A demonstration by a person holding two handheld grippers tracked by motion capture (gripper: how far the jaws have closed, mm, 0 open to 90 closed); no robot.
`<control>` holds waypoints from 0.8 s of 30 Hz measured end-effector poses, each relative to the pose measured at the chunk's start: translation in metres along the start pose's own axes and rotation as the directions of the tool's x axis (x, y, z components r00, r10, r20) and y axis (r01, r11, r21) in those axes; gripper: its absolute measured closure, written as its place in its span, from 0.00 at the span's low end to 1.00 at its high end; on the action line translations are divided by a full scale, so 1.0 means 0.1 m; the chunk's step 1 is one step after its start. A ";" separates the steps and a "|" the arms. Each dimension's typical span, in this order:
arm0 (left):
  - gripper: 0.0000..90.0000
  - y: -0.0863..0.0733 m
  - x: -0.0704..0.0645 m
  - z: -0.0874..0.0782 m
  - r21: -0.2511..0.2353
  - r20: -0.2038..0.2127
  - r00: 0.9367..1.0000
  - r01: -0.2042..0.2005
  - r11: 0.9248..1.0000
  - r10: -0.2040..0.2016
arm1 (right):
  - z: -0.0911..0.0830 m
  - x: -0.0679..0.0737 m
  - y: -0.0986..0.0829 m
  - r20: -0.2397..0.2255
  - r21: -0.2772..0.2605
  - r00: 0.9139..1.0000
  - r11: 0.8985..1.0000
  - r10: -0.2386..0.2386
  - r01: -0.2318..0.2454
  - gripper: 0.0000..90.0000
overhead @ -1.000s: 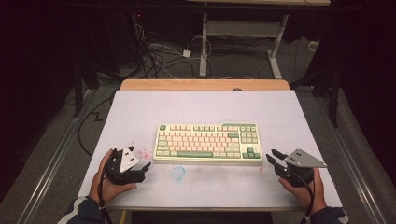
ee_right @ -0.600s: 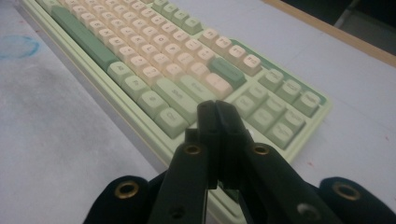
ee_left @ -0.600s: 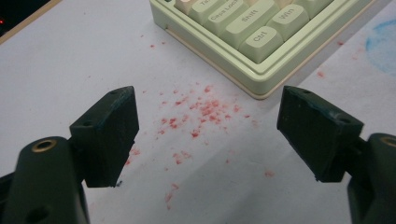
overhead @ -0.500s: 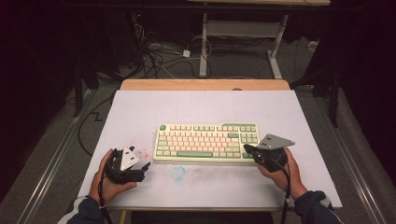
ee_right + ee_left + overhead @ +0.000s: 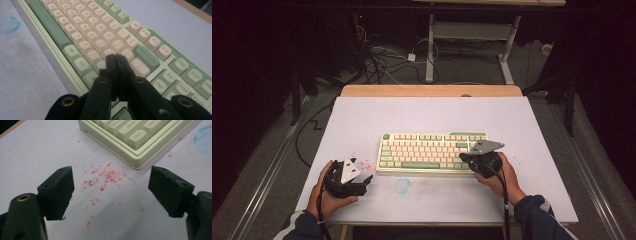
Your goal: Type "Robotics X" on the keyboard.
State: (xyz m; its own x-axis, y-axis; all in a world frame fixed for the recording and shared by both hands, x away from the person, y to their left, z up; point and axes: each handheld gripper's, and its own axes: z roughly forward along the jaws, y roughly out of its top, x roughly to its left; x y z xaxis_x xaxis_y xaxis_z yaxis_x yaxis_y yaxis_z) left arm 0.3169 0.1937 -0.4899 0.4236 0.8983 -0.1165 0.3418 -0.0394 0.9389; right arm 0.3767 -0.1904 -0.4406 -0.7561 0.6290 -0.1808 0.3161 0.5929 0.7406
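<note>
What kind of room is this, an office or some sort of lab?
Most likely a lab or recording workspace, not an ordinary office: a lone keyboard sits on a white-covered table, cables tangle on the dark floor, and a person works with the right gripper.

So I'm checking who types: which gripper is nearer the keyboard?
Right. The right gripper is over the keyboard, fingers shut above its right-hand keys; the left gripper rests on the table, off its near-left corner.

The right gripper has swung in from the bench's right edge and now sits over the right end of the keyboard, jaws pressed together above the keys near the Enter key, hand following behind it.
</note>
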 end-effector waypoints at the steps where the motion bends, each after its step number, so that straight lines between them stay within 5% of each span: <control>1: 0.22 0.00 0.00 0.00 0.001 0.001 1.000 0.000 1.000 0.000 | 0.01 0.00 -0.01 0.000 0.002 1.000 1.000 0.001 -0.001 1.00; 9: 0.28 0.01 0.00 -0.01 0.004 0.006 1.000 0.003 1.000 -0.003 | 0.08 -0.04 -0.09 0.007 0.030 1.000 1.000 0.009 -0.009 1.00; 13: 0.46 0.02 0.00 -0.04 0.011 0.021 1.000 0.009 1.000 -0.010 | 0.09 -0.05 -0.12 0.004 0.023 1.000 0.999 0.022 -0.023 1.00; 18: 0.83 0.11 -0.01 -0.09 0.031 0.089 0.995 0.045 0.998 -0.048 | 0.08 -0.04 -0.15 0.011 0.013 1.000 1.000 0.023 -0.023 1.00; 24: 0.97 0.26 -0.03 -0.01 0.058 0.102 0.991 0.078 0.995 -0.084 | 0.08 -0.03 -0.16 0.018 0.009 1.000 1.000 0.023 -0.023 1.00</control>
State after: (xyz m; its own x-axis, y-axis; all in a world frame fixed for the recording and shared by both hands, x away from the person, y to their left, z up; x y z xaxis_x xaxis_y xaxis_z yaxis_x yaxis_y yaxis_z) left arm 0.3239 0.1908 -0.4646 0.4768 0.8492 -0.2270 0.4218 0.0056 0.9067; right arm 0.3788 -0.1977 -0.4570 -0.7381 0.6514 -0.1760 0.3382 0.5829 0.7388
